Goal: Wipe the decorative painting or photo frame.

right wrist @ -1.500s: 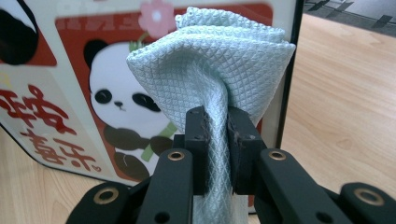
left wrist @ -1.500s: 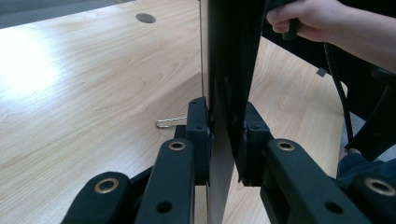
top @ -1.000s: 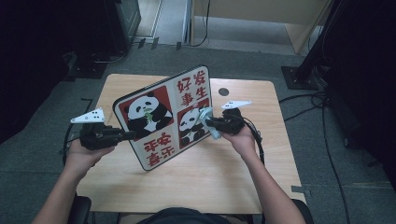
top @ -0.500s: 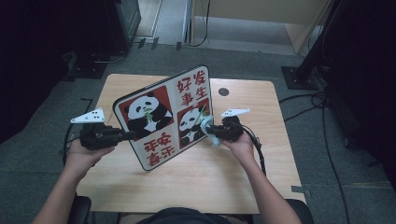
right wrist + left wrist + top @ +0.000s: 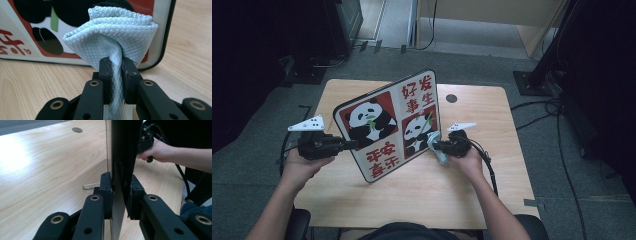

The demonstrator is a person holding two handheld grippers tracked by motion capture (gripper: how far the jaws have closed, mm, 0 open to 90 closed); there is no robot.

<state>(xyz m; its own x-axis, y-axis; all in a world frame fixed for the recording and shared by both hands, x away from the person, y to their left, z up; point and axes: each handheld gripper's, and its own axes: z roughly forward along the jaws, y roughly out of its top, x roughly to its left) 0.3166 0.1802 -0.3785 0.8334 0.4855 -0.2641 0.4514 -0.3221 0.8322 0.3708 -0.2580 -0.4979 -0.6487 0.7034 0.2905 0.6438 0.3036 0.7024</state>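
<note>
- A person is sitting at a light wooden table (image 5: 472, 185) and is holding 1 two-jaw gripper in each hand.
- The left gripper (image 5: 346, 145) is clamping the left edge of a panda board (image 5: 387, 125); in the left gripper view its 2 black jaws are pressing on both faces of the board's edge (image 5: 120, 182), closed down to the board's thickness.
- The board is standing tilted on the table near its middle, its lower edge resting on the wood, and its printed face is showing 2 pandas and red characters toward the person.
- The right gripper (image 5: 435, 146) is pinching a pale blue cloth (image 5: 437, 150); in the right gripper view the jaws are squeezed nearly together on a fold of the cloth (image 5: 112, 50), which is bunching out above them.
- The cloth is lying against the lower right part of the board's printed face, just beside its dark rim.
- A thin metal wire piece (image 5: 90, 185) is lying on the table behind the board.
- A dark round grommet (image 5: 451, 98) is sitting in the tabletop near the far edge.
</note>
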